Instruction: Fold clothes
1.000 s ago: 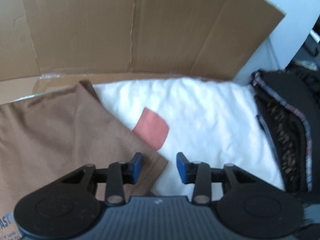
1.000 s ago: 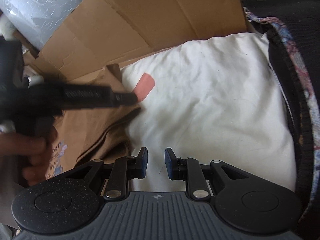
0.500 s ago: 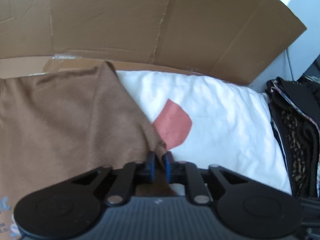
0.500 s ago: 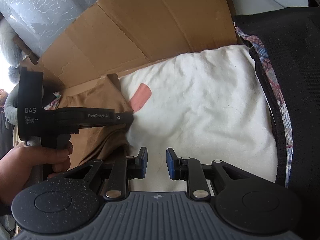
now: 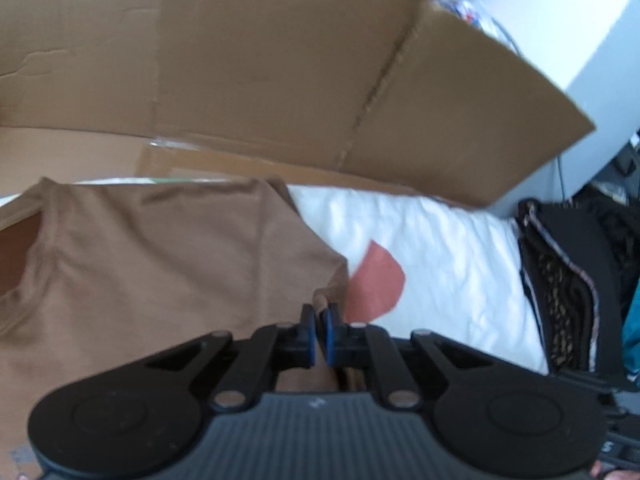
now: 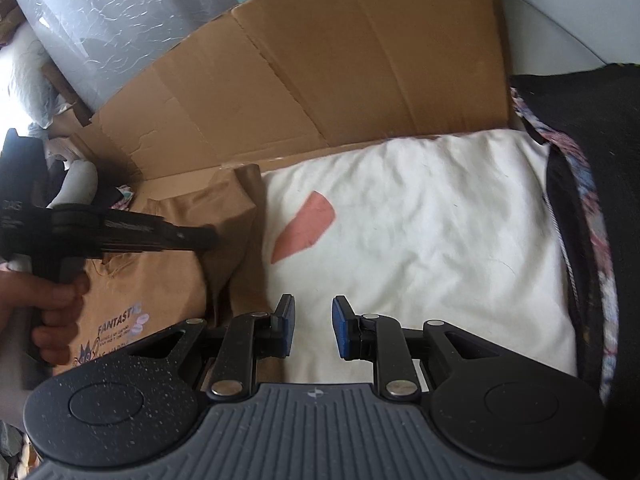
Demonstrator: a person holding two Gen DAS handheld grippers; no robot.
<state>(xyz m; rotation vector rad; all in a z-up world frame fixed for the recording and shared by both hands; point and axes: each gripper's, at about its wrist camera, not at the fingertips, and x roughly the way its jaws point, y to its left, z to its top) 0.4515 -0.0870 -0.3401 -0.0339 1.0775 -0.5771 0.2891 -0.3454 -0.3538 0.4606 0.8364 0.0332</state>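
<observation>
Our left tongs [image 5: 320, 326] are clamped on the brown shirt's [image 5: 160, 276] corner, lifting it at the left of the white pillow [image 6: 420, 232]. Our right tongs [image 6: 314, 330] hang apart over the pillow's near edge, holding nothing. Cardboard [image 6: 340, 72] stands beyond.

Soft, matt knit cloth in the brown T-shirt [image 5: 160, 280], printed at the front and creased where it bunches; plain white woven cloth, faintly wrinkled, on the pillow [image 6: 432, 232], with a flat salmon patch [image 6: 306, 226], matt, of a material that cannot be told. Dull corrugated cardboard [image 5: 280, 72], creased and torn along its folds, and a glossy crinkled plastic film [image 6: 108, 24] behind it; dark, coarse fabric with a patterned trim [image 6: 592, 208] at the side. Matt black plastic on the left gripper [image 5: 319, 330] and right gripper [image 6: 313, 328], speckled and ribbed on the housing, with blue rubbery pads [image 6: 341, 328] and shiny metal rivets [image 6: 226, 388].
</observation>
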